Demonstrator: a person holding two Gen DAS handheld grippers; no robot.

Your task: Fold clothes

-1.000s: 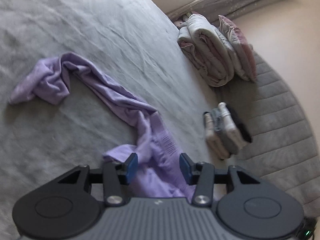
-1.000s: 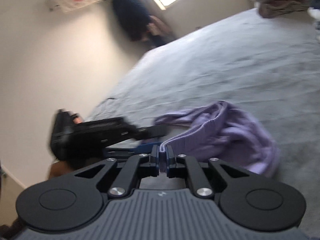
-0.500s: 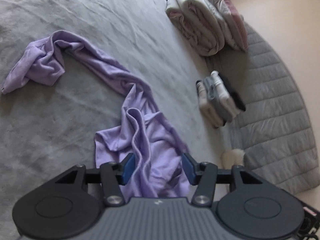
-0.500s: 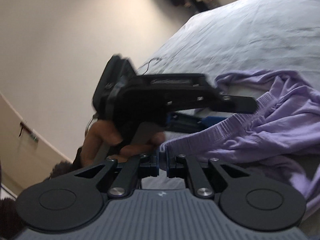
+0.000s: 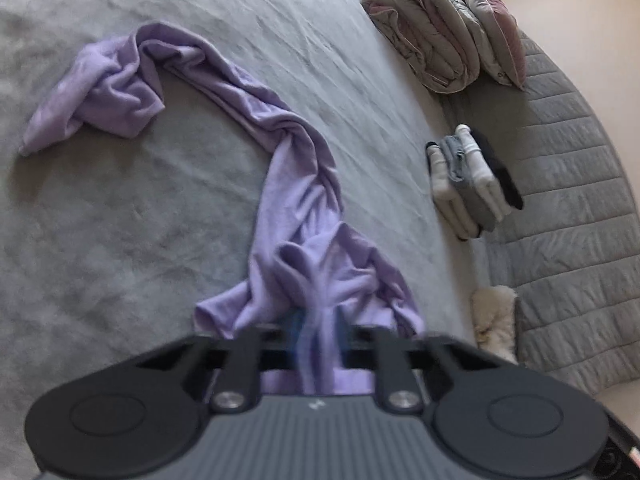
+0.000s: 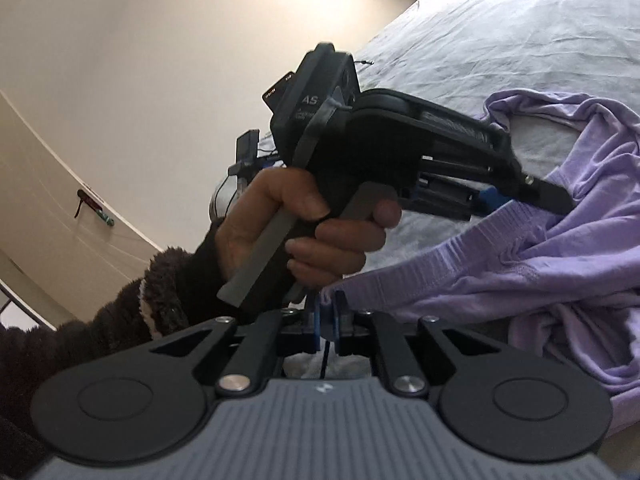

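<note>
A purple garment (image 5: pixel 296 184) lies crumpled on the grey bed (image 5: pixel 120 220), one long leg trailing to the far left. My left gripper (image 5: pixel 320 330) has its jaws closing tight on a bunched fold at the garment's near end, the blue pads blurred against the cloth. In the right wrist view, my right gripper (image 6: pixel 329 308) is shut on the end of the ribbed waistband (image 6: pixel 440 268). The left gripper (image 6: pixel 520 196), held by a hand (image 6: pixel 320 240), reaches into the same garment (image 6: pixel 560 260) just beyond the waistband.
Folded quilts (image 5: pixel 432 28) and a pink pillow (image 5: pixel 492 20) lie at the far right of the bed. A stack of folded clothes (image 5: pixel 468 176) leans against the padded grey headboard (image 5: pixel 568 200). A white fluffy item (image 5: pixel 494 320) sits lower right.
The left gripper's jaws went from wide apart to closed on the purple fabric. The right gripper swung left, bringing the hand and the left gripper large into its view, still gripping the waistband.
</note>
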